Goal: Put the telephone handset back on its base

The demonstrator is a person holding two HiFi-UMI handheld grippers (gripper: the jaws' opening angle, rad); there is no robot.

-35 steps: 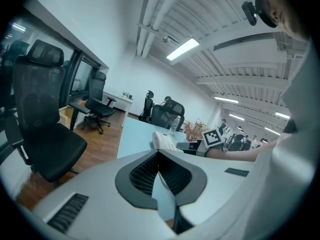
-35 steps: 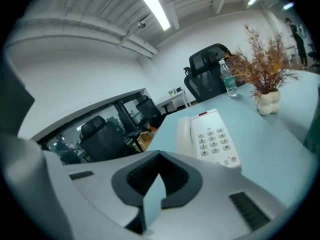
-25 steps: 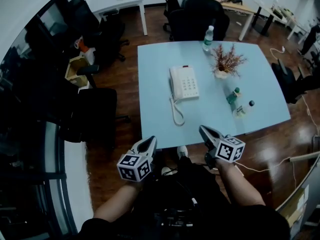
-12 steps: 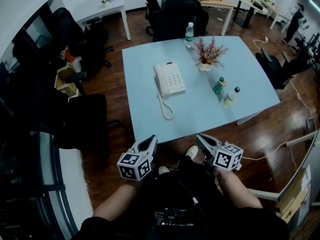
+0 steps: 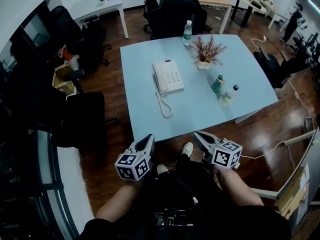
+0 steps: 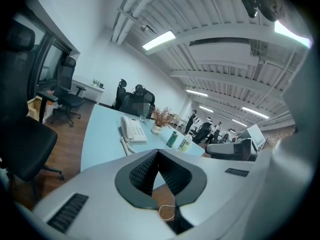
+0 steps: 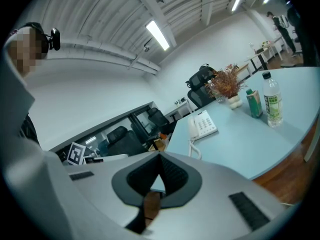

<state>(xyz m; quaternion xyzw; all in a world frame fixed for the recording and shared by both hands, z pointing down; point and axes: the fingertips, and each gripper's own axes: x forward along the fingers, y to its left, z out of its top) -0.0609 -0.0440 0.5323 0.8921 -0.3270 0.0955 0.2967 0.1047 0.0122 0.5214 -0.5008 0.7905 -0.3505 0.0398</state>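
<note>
Pale blue table (image 5: 145,114) fills the middle of the head view, and the white telephone (image 5: 170,76) sits on it slightly left of centre. Its handset (image 5: 156,79) lies along the left side of the base, with the coiled cord (image 5: 164,105) looping toward the near edge. Right of the phone stand a dried plant (image 5: 205,51) and a green bottle (image 5: 217,84); a water bottle (image 5: 187,32) is at the far edge.

Both claws hang off the near edge over the wooden floor (image 5: 115,149), well apart from the phone. Seen from above, the left gripper (image 5: 148,137) and right gripper (image 5: 196,134) only look like narrow wedges. Each gripper view settles it: the ribbed pads meet at the tips with nothing between them.

Only the left gripper view shows the ceiling lights (image 6: 158,40) and distant people (image 6: 218,129) on the right. Only the head view shows the office chairs (image 5: 175,14) beyond the table.
</note>
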